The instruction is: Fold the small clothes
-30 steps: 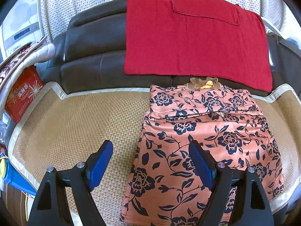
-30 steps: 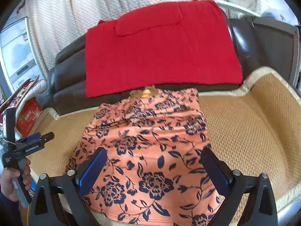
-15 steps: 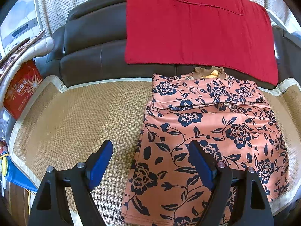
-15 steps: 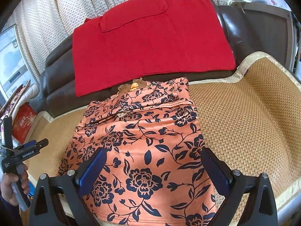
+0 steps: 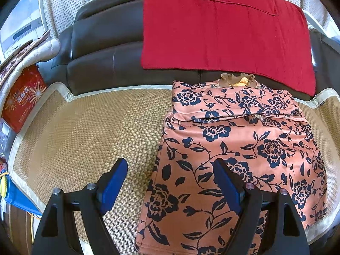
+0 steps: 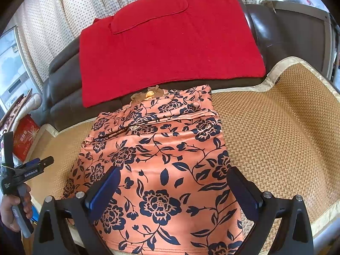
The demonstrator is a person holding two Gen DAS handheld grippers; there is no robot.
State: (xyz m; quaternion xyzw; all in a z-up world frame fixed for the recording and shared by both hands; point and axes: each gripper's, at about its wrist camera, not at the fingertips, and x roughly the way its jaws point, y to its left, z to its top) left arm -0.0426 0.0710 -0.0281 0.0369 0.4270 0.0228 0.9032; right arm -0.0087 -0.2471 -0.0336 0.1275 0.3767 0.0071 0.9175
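Floral orange garment (image 5: 238,153), soft, light, limp, lying flat on woven mat (image 5: 89,131) beneath both wide-open, empty jaws of left gripper (image 5: 170,182) and right gripper (image 6: 173,188); best pinched at near hem corners.

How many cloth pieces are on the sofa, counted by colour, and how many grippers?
Red cloth: 1
Orange floral garment: 1
Grippers, left gripper and right gripper: 2
Total: 4
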